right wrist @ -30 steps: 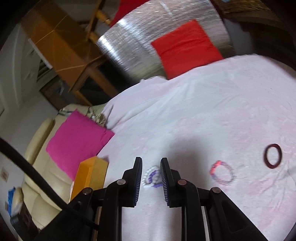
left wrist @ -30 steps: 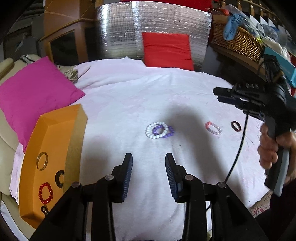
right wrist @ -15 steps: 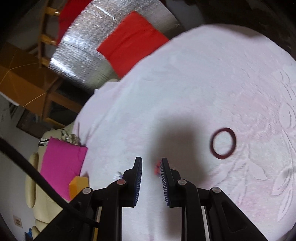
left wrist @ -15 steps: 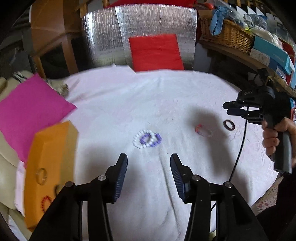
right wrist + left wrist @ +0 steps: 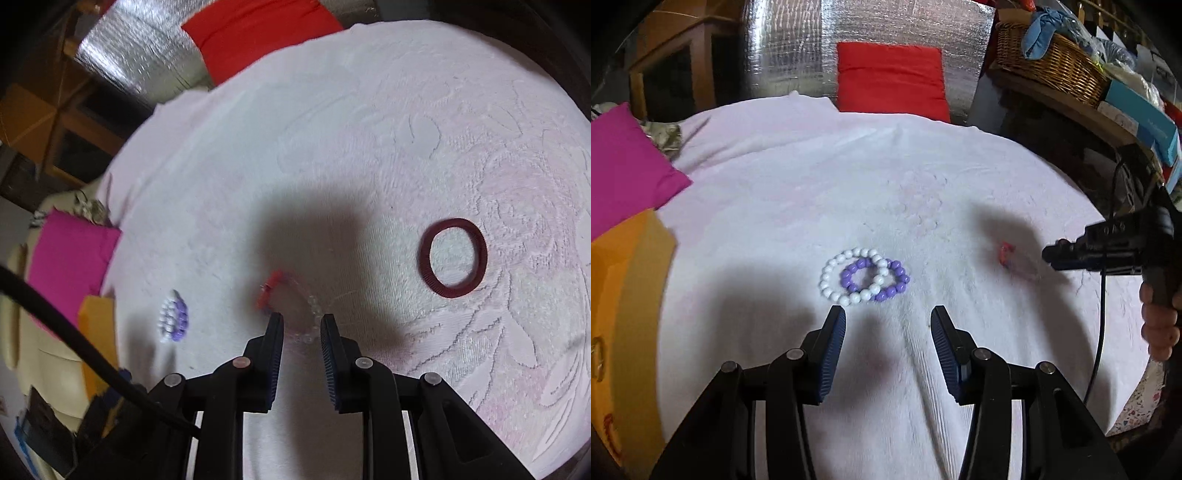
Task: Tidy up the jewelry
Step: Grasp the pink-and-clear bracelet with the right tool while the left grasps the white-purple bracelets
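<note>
White bedspread (image 5: 820, 192), red pillow (image 5: 890, 77) at 12 o'clock. Left gripper (image 5: 888, 319) apart, empty, just short of overlapping white bracelet (image 5: 827, 275) and purple bracelet (image 5: 892, 277). Right gripper (image 5: 301, 323) narrowly apart over clear bracelet (image 5: 314, 314), not clamped. Maroon ring (image 5: 453, 257) at 2 o'clock. Orange box (image 5: 624, 295) at 9 o'clock.

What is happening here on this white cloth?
A person is sorting jewelry with two handheld grippers. The left gripper hovers open just before the white bracelet and the purple bracelet, which overlap. The right gripper, jaws narrowly apart, is over the clear and red bracelet. The dark red ring lies untouched. Nothing is gripped yet.
</note>
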### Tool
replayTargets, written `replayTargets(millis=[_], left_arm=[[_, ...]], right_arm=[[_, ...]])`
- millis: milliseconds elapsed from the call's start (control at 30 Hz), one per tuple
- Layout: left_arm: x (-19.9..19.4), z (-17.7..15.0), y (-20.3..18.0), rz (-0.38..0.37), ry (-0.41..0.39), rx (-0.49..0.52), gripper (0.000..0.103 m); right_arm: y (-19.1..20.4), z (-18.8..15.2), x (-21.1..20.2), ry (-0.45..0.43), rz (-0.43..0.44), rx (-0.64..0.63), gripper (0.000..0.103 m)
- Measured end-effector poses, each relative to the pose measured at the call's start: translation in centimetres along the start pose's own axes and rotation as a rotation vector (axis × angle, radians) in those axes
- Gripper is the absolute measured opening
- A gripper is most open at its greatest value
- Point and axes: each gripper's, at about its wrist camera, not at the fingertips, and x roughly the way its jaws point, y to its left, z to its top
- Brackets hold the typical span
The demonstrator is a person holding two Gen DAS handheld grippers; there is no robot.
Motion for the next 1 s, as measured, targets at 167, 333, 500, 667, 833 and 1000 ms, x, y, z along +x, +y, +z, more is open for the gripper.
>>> replayTargets(millis=[167, 333, 500, 667, 833, 1000], left_arm=[[2.2, 0.9, 0.3, -0.064, 0.016, -0.002, 0.049], [4.4, 2.0, 0.3, -0.054, 0.068, 0.062, 0.049], [5.6, 2.3, 2.2, -0.093, 0.121, 0.017, 0.031], [5.7, 1.8, 2.4, -0.120, 0.140, 0.048, 0.012], [5.6, 1.6, 2.4, -0.112, 0.144, 0.047, 0.011], [6.2, 1.9, 2.5, -0.108, 0.141, 0.031, 0.012]], right_arm=[[0.0, 0.2, 1.3, 0.011, -0.035, 0.002, 0.042], [1.3, 0.1, 2.7, -0.034, -0.079, -0.064, 0.045], [2.6, -0.2, 3.7, -0.073, -0.156, -0.165, 0.036], [3.9, -0.7, 4.5, -0.112, -0.243, -0.254, 0.021], [4.6, -1.3, 4.7, -0.126, -0.267, -0.282, 0.016], [4.2, -2.0, 4.5, -0.127, -0.268, -0.298, 0.016]])
